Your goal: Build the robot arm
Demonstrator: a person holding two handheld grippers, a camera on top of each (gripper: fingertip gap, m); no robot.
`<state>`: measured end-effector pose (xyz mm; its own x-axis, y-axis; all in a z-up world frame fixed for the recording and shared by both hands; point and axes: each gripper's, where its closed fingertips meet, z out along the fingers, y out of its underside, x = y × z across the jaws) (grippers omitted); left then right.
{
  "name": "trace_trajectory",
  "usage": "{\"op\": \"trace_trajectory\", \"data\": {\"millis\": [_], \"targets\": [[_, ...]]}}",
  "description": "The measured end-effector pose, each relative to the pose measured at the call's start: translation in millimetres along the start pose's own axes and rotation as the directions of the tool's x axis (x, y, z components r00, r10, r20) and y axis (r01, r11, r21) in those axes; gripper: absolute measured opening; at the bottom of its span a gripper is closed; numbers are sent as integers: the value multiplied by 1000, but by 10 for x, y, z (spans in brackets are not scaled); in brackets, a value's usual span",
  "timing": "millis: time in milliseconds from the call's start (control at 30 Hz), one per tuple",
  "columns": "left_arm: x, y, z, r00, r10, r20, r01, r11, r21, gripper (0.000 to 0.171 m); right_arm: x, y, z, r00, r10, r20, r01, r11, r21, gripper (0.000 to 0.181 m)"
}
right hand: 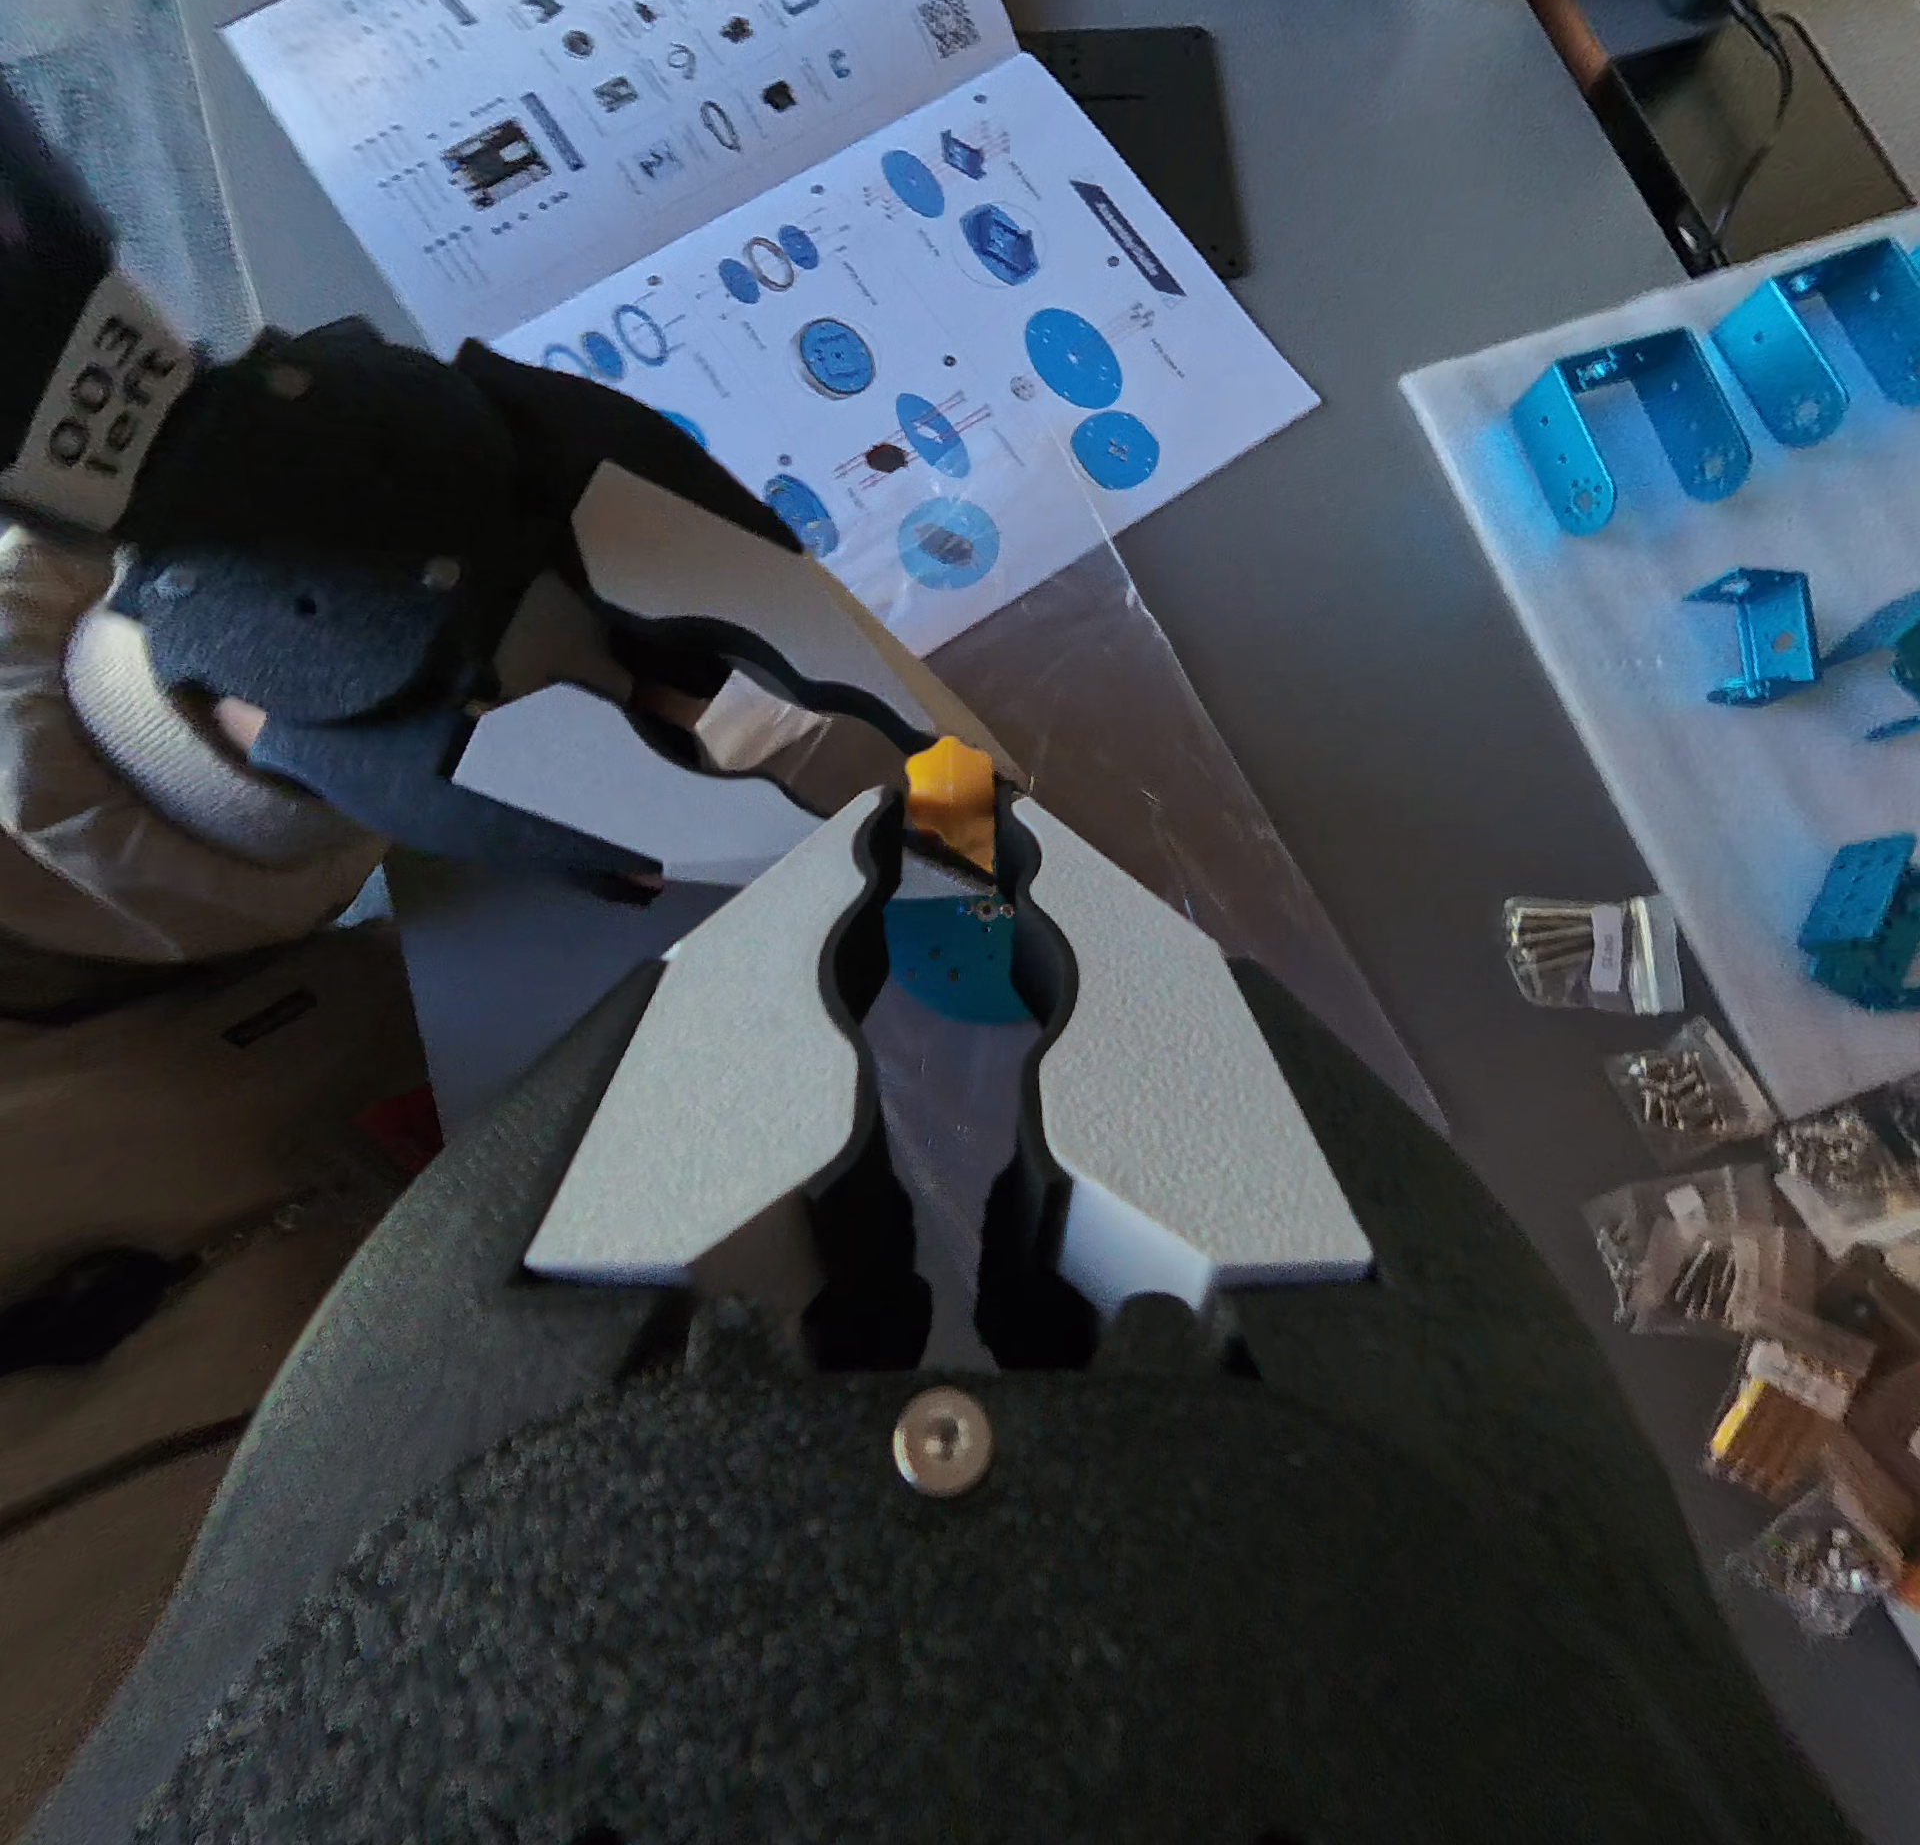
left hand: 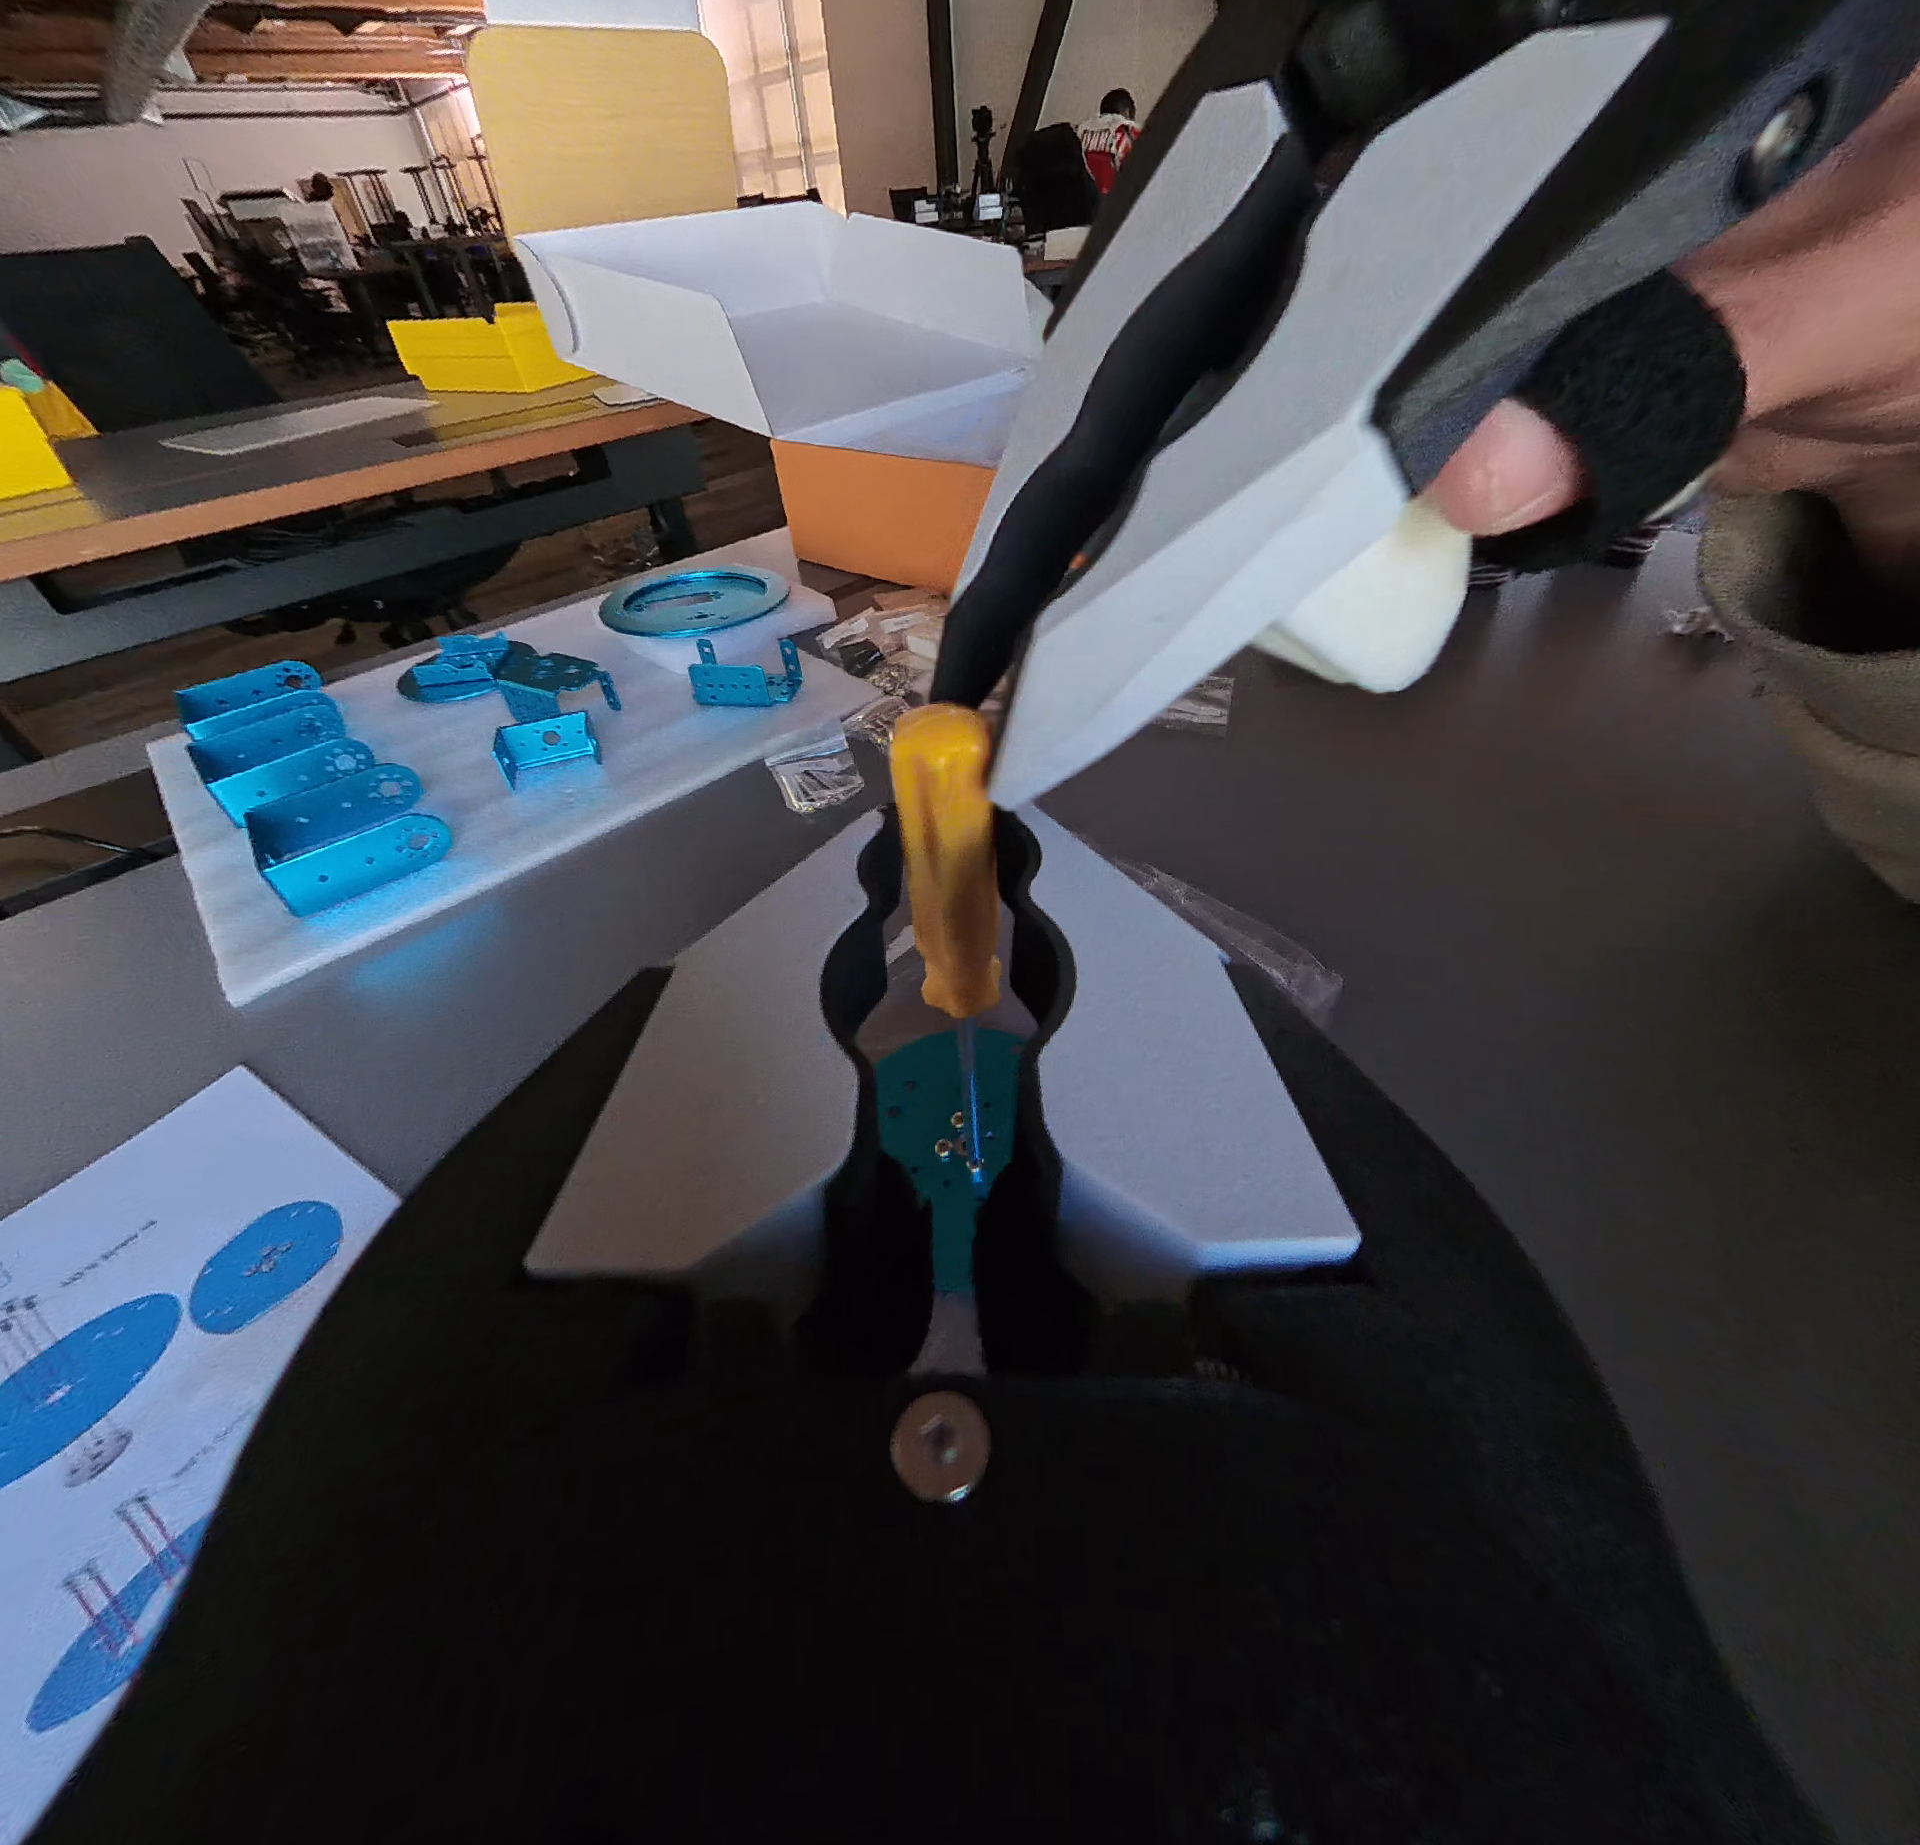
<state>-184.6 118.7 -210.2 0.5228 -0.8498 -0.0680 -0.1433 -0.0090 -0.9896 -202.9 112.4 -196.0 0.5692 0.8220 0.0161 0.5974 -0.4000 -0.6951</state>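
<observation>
Orange-handled screwdriver [left hand: 940, 860] upright, clamped mid-handle between the narrowed jaws of the left gripper [left hand: 951, 829]. Top end of the same handle pinched by the right gripper [right hand: 943, 803], fingers pressed nearly together, coming in from above. Thin shaft pointing down onto a hole in the blue round plate [left hand: 914, 1099], flat on the grey table [left hand: 1507, 964]. Blue brackets [left hand: 312, 787] on white foam [left hand: 582, 860] well apart; open booklet [right hand: 831, 237] nearby.
</observation>
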Motion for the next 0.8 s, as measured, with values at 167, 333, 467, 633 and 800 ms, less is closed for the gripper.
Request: {"op": "trace_trajectory", "data": {"millis": [167,333,467,633,800], "targets": [[-63,7,10,999,-52,-14,51,998,-25,17,18,243,9,902,-368,227,313,918,245,62],[-81,9,14,997,-77,9,77,996,-36,17,166,784,618,839,-453,301,381,885,269,81],[-105,11,22,995,-95,33,96,995,-36,17,97,872,901,806,-479,349,426,877,221,85],[-101,9,32,994,-107,17,108,993,-46,17,82,875,1023,754,-524,395,493,850,187,78],[-28,4,33,993,-76,-93,72,996,-48,17,92,947,1037,744,-469,475,447,879,169,74]]}}
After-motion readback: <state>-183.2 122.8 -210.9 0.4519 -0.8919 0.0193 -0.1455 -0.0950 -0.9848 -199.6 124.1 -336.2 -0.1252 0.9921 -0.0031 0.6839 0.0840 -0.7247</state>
